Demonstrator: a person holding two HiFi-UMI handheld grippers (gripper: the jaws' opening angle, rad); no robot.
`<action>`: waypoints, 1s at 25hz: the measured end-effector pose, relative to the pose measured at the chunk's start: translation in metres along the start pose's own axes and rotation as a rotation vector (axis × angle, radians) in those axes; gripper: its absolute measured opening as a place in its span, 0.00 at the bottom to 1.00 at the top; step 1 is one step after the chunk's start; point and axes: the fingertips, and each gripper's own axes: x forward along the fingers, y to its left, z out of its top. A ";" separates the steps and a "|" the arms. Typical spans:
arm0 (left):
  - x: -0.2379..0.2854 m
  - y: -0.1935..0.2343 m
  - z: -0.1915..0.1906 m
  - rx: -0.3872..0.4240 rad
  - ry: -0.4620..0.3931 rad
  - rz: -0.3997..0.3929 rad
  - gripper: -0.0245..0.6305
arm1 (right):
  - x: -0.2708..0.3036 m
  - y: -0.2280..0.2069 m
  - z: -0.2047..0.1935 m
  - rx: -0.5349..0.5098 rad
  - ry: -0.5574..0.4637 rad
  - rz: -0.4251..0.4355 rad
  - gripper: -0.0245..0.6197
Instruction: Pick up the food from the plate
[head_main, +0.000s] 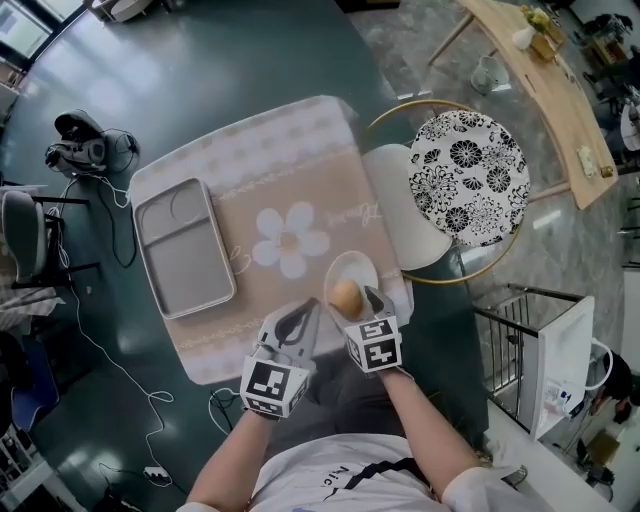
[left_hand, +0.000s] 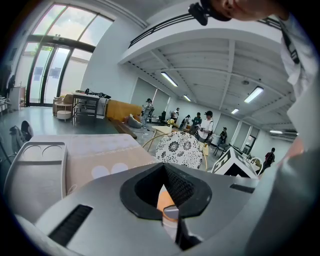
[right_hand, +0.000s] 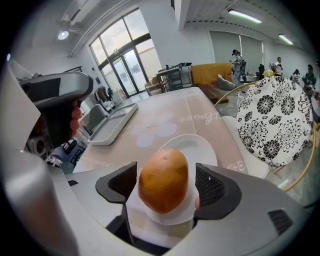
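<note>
The potato (right_hand: 164, 180) sits on the white plate (right_hand: 200, 145), not yet lifted. The right claw (right_hand: 166, 184) straddles it, released, pads clear of its skin; clenching and lifting remain. The left claw (head_main: 300, 320) is clenched, empty.

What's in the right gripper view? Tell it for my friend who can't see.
A brown potato-like food sits on a white plate between the open jaws of the right gripper, with a gap on each side. Behind lie a beige flowered tablecloth, a grey tray and a black-and-white patterned chair.
</note>
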 end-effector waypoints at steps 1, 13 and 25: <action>0.000 0.001 0.000 -0.002 -0.002 0.002 0.05 | 0.003 -0.001 -0.001 -0.003 0.010 -0.001 0.55; -0.001 0.009 -0.001 -0.015 -0.009 0.024 0.05 | 0.019 0.001 -0.013 0.023 0.124 0.028 0.54; -0.012 -0.011 0.026 -0.007 -0.025 0.004 0.05 | -0.032 -0.003 0.035 0.077 -0.012 0.099 0.54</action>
